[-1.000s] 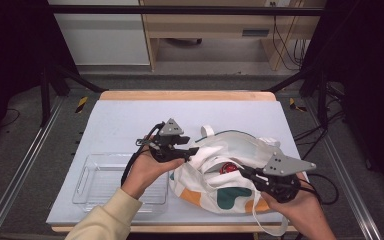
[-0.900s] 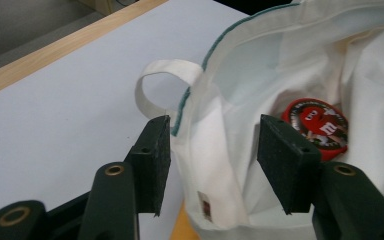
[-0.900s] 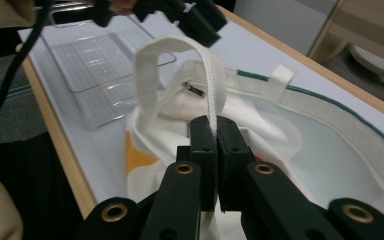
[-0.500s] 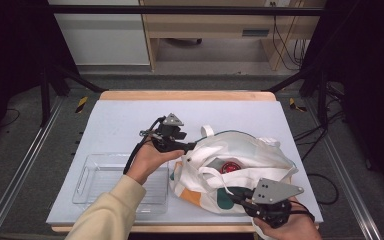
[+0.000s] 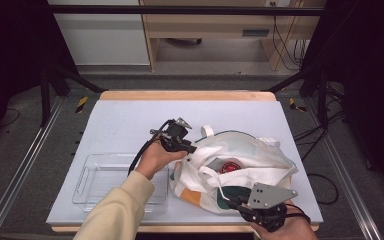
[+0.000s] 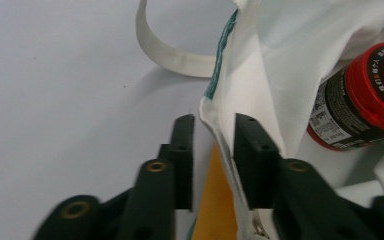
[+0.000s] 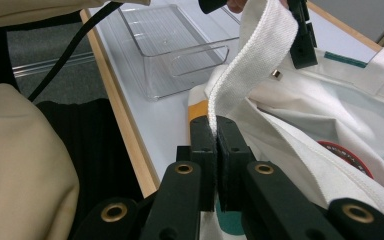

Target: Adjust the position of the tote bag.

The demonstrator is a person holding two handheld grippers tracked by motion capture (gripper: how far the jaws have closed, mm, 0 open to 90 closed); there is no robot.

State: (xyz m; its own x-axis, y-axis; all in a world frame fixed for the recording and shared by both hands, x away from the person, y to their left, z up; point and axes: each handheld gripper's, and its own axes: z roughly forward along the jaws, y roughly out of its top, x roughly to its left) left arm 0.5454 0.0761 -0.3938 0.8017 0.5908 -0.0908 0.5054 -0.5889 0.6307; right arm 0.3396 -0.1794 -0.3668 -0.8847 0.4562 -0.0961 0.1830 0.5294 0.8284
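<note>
A white tote bag lies open on the table's right half, with a red-lidded jar inside it. In the left gripper view the jar lies close to the right, behind the cloth. My left gripper is at the bag's left rim. Its jaws stand apart with the rim's hem between them, leaning on the right one. My right gripper is at the table's near edge, shut on the bag's white strap, which rises from its jaws.
A clear plastic tray sits near the front left, beside the bag. The table's wooden front edge runs just under my right gripper. A second strap loop lies flat on the grey mat behind the bag.
My right gripper has moved from the bag's right side to the near edge in front of it, with the strap in its jaws. The left gripper has stayed at the rim.
</note>
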